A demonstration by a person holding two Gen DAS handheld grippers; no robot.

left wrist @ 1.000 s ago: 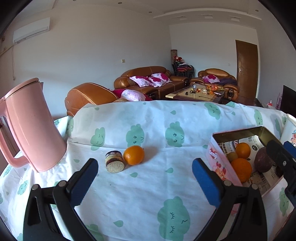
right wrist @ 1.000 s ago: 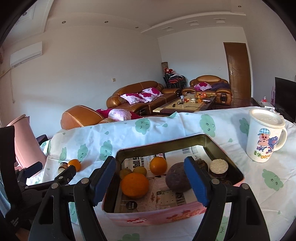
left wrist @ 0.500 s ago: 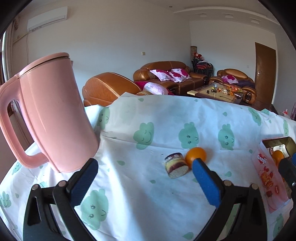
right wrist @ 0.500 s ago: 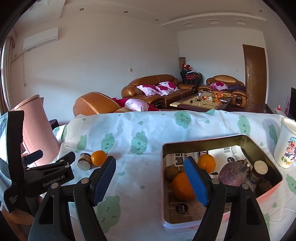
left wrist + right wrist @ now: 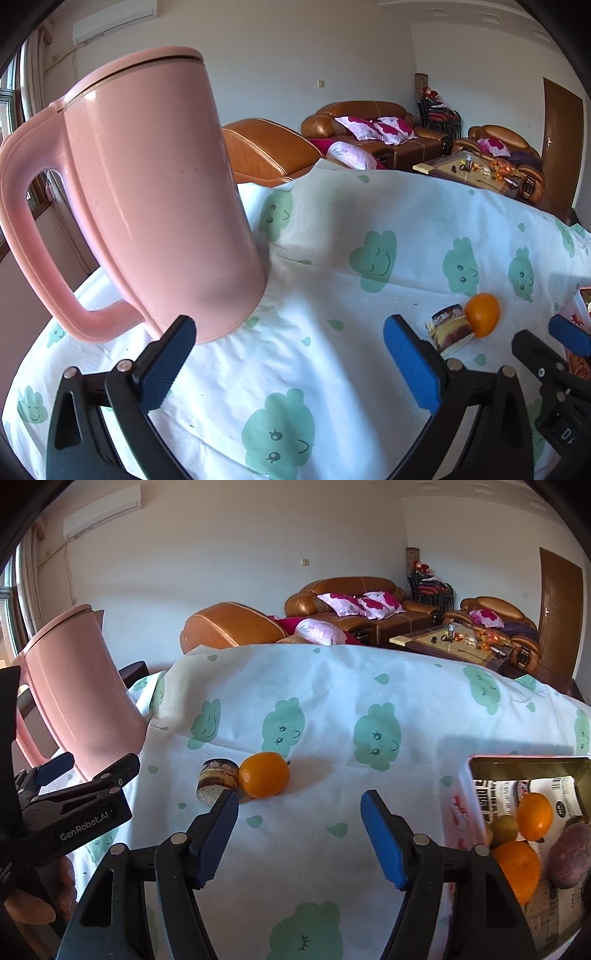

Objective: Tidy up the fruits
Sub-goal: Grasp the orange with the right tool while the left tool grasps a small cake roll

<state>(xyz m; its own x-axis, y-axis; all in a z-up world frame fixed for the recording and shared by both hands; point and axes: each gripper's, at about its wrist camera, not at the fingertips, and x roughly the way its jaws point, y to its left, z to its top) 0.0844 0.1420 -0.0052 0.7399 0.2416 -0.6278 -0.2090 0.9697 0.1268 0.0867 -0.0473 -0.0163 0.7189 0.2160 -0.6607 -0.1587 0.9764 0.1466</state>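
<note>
While our tin (image 5: 524,764) is cut off at frame edge | right gripper (image 5: 299,834) closing on nothing | left gripper (image 5: 288,363) spread, empty | orange (image 5: 263,774) on cloth touching small jar (image 5: 216,780), bare cloth before it.

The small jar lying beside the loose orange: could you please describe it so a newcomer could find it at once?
On the cloud-print tablecloth, between the pink kettle and the tin box, one orange lies loose. Touching it on the kettle side is the small jar, tipped over: cylindrical, dark-labelled, unlike the fruit.

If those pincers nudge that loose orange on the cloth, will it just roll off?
Probably it rolls: the orange is round and sits free on the tablecloth. The small jar lying against it might block one side. Its skin looks glossy, so perhaps slippery.
</note>
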